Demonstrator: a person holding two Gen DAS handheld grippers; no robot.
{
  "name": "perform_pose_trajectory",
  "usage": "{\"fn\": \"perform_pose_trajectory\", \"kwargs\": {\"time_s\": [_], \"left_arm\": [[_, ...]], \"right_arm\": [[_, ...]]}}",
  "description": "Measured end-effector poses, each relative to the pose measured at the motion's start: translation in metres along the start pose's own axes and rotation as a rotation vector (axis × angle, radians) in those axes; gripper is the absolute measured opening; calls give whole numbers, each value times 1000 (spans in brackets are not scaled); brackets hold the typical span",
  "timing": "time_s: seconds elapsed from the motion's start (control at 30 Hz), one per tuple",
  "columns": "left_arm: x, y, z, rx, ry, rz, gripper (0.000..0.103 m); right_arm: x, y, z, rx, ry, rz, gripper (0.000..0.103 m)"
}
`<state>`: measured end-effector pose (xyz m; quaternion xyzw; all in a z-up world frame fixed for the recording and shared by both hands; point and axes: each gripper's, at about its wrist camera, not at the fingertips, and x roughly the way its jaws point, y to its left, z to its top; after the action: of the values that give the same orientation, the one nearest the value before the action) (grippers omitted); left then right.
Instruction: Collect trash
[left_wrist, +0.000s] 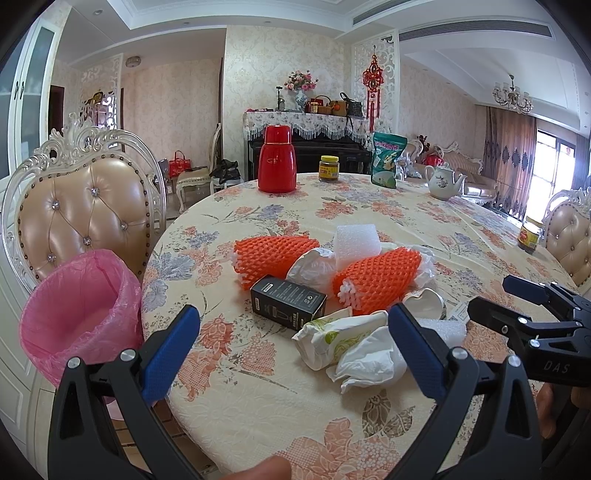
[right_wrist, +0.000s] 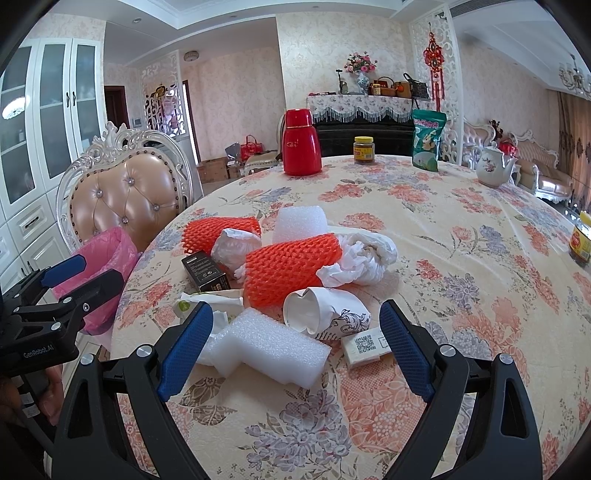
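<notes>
**A:** Tablecloth (right_wrist: 461, 236) first: cream with orange and grey-blue flowers, spread over a round table in a wallpapered dining room. You have a tufted chair (left_wrist: 85, 214) at the left edge and a covered piano against the far wall.

**B:** And the bin?

**A:** Your pink-lined trash bin (left_wrist: 79, 314) stands just off the table's left edge, in front of that chair, mouth up.

**B:** Where is the trash?

**A:** Heaped near the table's near-left edge. From the left: one orange foam net (left_wrist: 275, 256) with its long axis across the table, a black carton (left_wrist: 288, 302) lying flat in front of it and angled toward the right, a white foam block (left_wrist: 356, 243) behind, then a second orange foam net (right_wrist: 291, 267) with its long axis running from near-left to far-right. Crumpled tissues (left_wrist: 364, 354) lie nearest your left gripper (left_wrist: 295, 352).

**B:** What sits before the right one?

**A:** An L-shaped white foam piece (right_wrist: 266, 347), a crushed paper cup (right_wrist: 325, 312) on its side with its mouth facing left, and a small card with a QR code (right_wrist: 365, 345).

**B:** The tongs?

**A:** Both spread wide and holding nothing. Your right gripper (right_wrist: 295, 350) hovers over the foam piece and cup.

**B:** Far edge?

**A:** A red thermos (right_wrist: 301, 144), a yellow-lidded jar (right_wrist: 364, 149), a green snack bag (right_wrist: 427, 138) and a white teapot (right_wrist: 493, 166), all upright.
</notes>
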<state>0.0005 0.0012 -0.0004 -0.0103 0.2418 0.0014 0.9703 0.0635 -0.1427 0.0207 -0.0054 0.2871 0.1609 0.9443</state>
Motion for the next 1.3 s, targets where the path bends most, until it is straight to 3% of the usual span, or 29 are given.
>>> {"fn": "perform_pose_trajectory", "kwargs": {"time_s": [1.3], "left_arm": [[-1,-1,1,2,0,0,98]], "right_arm": [[-3,-9,-1,10,0,-4,86]]}}
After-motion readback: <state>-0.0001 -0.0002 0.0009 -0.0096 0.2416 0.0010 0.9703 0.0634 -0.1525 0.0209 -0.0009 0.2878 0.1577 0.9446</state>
